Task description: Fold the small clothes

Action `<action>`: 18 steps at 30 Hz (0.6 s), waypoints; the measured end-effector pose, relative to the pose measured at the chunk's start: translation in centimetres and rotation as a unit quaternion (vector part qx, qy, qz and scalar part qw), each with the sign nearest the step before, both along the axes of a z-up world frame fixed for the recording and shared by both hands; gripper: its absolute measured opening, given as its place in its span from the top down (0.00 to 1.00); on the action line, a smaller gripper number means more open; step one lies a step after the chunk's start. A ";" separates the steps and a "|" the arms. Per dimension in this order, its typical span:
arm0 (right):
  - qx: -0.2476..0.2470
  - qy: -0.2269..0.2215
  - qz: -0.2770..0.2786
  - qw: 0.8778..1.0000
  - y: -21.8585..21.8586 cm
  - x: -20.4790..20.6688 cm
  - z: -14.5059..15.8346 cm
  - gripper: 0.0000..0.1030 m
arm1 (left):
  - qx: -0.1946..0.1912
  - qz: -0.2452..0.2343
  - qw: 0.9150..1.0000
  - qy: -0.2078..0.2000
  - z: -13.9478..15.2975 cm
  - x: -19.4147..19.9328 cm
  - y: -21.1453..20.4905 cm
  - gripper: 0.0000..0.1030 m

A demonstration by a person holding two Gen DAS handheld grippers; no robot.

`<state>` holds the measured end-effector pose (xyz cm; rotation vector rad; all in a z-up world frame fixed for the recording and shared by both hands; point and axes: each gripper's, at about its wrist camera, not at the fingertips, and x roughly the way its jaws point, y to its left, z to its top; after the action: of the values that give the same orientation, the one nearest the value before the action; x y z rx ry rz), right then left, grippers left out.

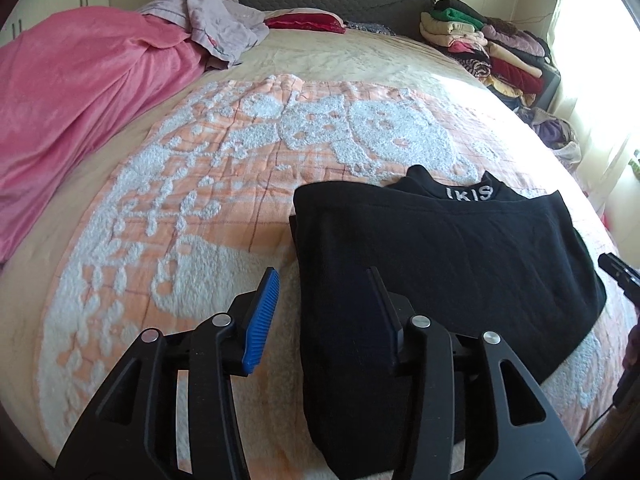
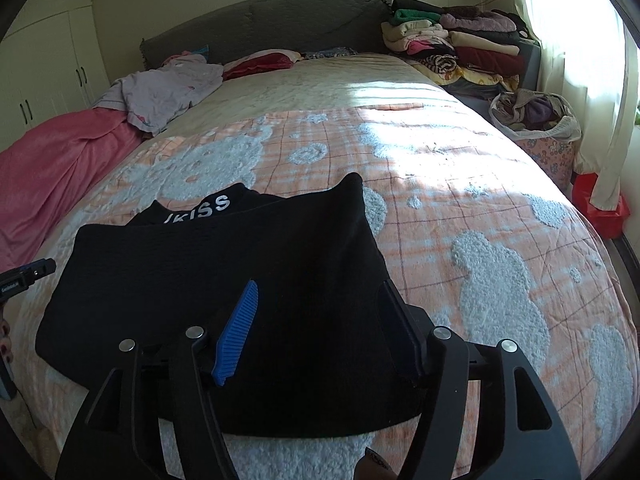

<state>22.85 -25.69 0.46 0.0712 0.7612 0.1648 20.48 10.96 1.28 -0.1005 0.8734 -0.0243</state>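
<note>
Left wrist view: black top [image 1: 440, 256] half-folded flat on bed [image 1: 200, 220], left claw [image 1: 324, 300] and right claw [image 2: 316, 320] both wide open, empty, above near hem; next, likely pinching corners for another fold.

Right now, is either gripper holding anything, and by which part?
Nothing is held. The left gripper and right gripper are both open above the near edge of the folded black garment, not closed on its fabric.

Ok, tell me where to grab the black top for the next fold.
Probably the near hem corners of the black top, from the near bed edge: it lies flat, collar away, and the open left gripper and right gripper already hover over those corners.
</note>
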 end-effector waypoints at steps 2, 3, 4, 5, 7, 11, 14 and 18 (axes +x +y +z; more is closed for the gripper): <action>-0.007 -0.002 0.002 1.000 0.3 -0.8 0.1 0.39 | -0.009 0.001 1.000 -0.001 0.0 -0.8 -0.1 0.65; -0.009 -0.003 0.004 1.000 0.5 -1.2 0.2 0.39 | -0.012 0.001 1.000 -0.001 0.0 -1.2 -0.2 0.65; -0.008 -0.003 0.008 1.000 0.7 -1.5 0.1 0.39 | -0.016 -0.002 1.000 -0.002 0.1 -1.6 -0.4 0.63; -0.008 -0.001 0.012 1.000 0.9 -1.8 0.1 0.39 | -0.018 -0.005 1.000 -0.002 0.2 -1.9 -0.7 0.61; -0.010 0.001 0.020 1.000 1.3 -2.3 -0.1 0.38 | -0.019 -0.012 1.000 -0.005 0.3 -2.5 -1.4 0.57; -0.015 0.005 0.031 0.999 2.3 -3.1 -0.4 0.36 | -0.020 -0.025 0.999 -0.002 0.1 -3.1 -2.8 0.57; -0.012 0.007 0.040 0.999 2.9 -3.7 -0.6 0.35 | -0.018 -0.031 0.999 0.002 -0.2 -3.3 -3.6 0.57; -0.015 0.011 0.058 0.998 4.0 -3.9 -0.8 0.35 | -0.014 -0.043 0.999 0.011 -0.7 -3.3 -4.6 0.57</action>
<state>18.97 -21.74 -0.31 0.0001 0.7906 0.2628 17.14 6.37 0.54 -0.0885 0.8998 -0.1163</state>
